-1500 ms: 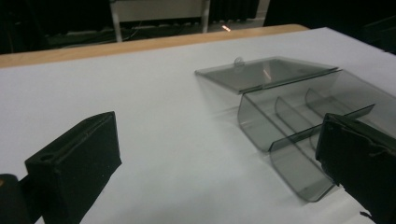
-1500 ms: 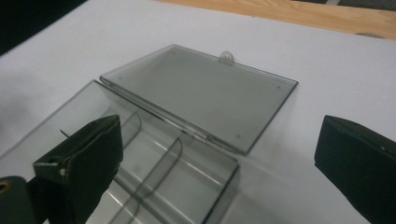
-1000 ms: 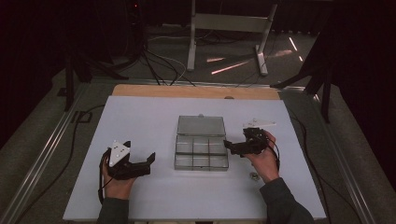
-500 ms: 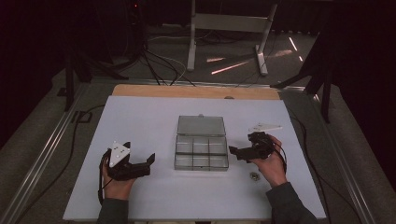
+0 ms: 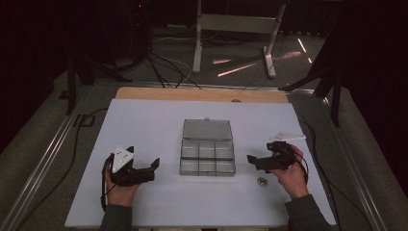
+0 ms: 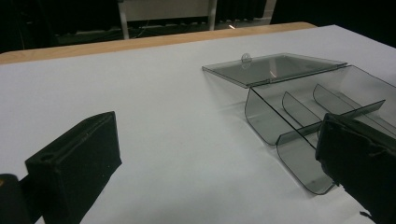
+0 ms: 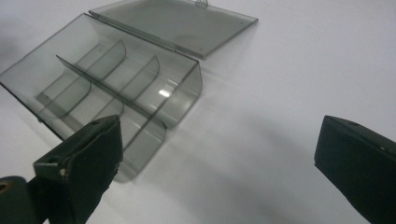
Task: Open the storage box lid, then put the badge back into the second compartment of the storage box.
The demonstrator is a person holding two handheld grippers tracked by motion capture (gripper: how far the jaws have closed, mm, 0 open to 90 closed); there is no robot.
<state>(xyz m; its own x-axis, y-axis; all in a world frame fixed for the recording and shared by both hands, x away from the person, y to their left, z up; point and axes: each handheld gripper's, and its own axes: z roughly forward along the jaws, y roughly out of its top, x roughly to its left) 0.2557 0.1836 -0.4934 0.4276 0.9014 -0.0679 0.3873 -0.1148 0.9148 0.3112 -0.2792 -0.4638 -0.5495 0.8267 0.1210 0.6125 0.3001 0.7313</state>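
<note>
Between the two gaping, empty claws, left claw and right claw, lies the open box.

The room was dim; the white surface alone was evenly lit. Streaks of light lay on the floor beyond it. A small glare marked the box. Near tongs blurred.

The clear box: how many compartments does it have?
6. The clear box has two rows of three: three along its far side next to the open lid, three along its near side. All look empty.
</note>
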